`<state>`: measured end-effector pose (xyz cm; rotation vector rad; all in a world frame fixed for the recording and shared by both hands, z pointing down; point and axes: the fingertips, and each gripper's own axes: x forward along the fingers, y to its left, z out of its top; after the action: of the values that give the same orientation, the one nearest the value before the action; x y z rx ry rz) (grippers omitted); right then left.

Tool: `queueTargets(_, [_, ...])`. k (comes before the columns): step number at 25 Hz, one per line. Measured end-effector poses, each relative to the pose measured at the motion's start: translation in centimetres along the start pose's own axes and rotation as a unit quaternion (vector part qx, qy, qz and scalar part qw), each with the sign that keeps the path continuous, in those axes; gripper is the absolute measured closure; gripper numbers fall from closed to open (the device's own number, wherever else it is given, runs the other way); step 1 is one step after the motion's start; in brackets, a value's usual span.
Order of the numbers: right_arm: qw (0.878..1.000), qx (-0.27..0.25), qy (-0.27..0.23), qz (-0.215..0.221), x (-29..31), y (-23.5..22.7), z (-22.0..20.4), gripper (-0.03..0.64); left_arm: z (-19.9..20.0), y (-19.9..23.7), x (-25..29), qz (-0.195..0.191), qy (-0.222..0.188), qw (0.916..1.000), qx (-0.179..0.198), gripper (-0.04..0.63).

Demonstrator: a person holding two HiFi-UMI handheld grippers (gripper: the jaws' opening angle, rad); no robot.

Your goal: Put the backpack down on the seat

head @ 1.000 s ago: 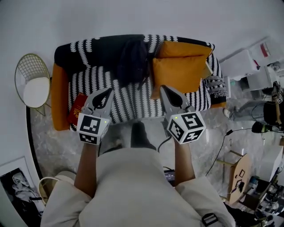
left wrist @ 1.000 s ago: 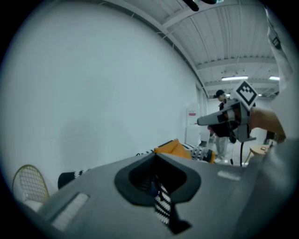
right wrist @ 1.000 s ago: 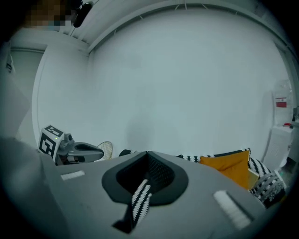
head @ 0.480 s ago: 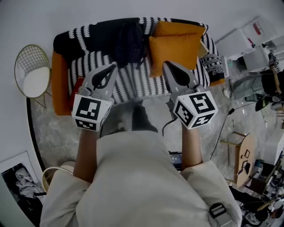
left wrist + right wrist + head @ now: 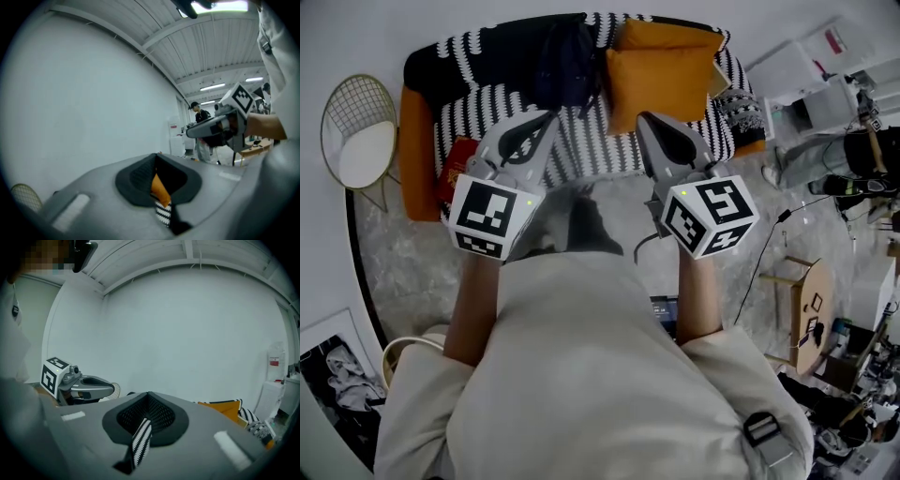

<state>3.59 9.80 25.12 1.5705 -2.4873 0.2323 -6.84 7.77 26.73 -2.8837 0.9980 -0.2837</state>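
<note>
One long sofa (image 5: pixel 487 105) with a black-and-white striped cloth cover and orange ends lies ahead of both claws, past their tips. The dark soft backpack (image 5: pixel 565 64) is on its seat, up against the back rest. It is ahead of the left claw (image 5: pixel 547 119) and a bit toward the right claw (image 5: pixel 644 120).

Both claws are closed tight with nothing in them. So the bag looks already put down. The job now is likely just to leave it be. Both claws should keep well clear of it. The person should check that it leans on the back rest and will not tip forward off the seat.

Two square orange cloth cushions (image 5: pixel 661 82) lean just beside the bag, ahead of the right claw. What is inside the backpack cannot be seen. Out past the left claw's outer side stands a round gold wire chair (image 5: pixel 342 105), shaped like a basket. It has a white round pad (image 5: pixel 364 155) in it. A flat red thing (image 5: pixel 450 173) lies on the seat, close by the left claw.
</note>
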Motion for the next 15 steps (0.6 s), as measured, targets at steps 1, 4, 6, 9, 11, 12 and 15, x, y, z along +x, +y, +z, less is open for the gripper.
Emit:
queueTargets(1, [1.000, 0.002, -0.002, -0.002, -0.1, 0.1, 0.0, 0.612, 0.1, -0.1, -0.1, -0.001, -0.002, 1.0000, 0.002, 0.591])
queueTargets(4, [1.000, 0.002, -0.003, -0.003, -0.3, 0.2, 0.0, 0.612, 0.5, -0.1, -0.1, -0.001, -0.002, 1.0000, 0.007, 0.591])
queueTargets(6, [1.000, 0.002, -0.004, -0.004, -0.1, 0.2, 0.1, 0.612, 0.6, 0.2, -0.1, 0.001, 0.000, 1.0000, 0.009, 0.591])
queueTargets(9, [1.000, 0.005, -0.004, -0.003, 0.2, 0.5, 0.1, 0.612, 0.4, 0.5, -0.3, 0.002, 0.004, 0.9999, 0.009, 0.591])
queueTargets(11, [1.000, 0.010, -0.003, 0.001, 0.3, 0.9, 0.0, 0.612, 0.2, 0.5, -0.3, 0.000, 0.007, 0.9999, 0.008, 0.591])
queueTargets(12, [1.000, 0.011, -0.002, 0.004, 0.3, 1.1, -0.1, 0.612, 0.1, 0.5, -0.3, -0.004, 0.009, 0.9999, 0.007, 0.591])
queueTargets(15, [1.000, 0.010, 0.004, 0.008, 0.6, 1.3, -0.4, 0.612, -0.3, 0.3, -0.2, -0.012, 0.013, 0.9998, 0.003, 0.591])
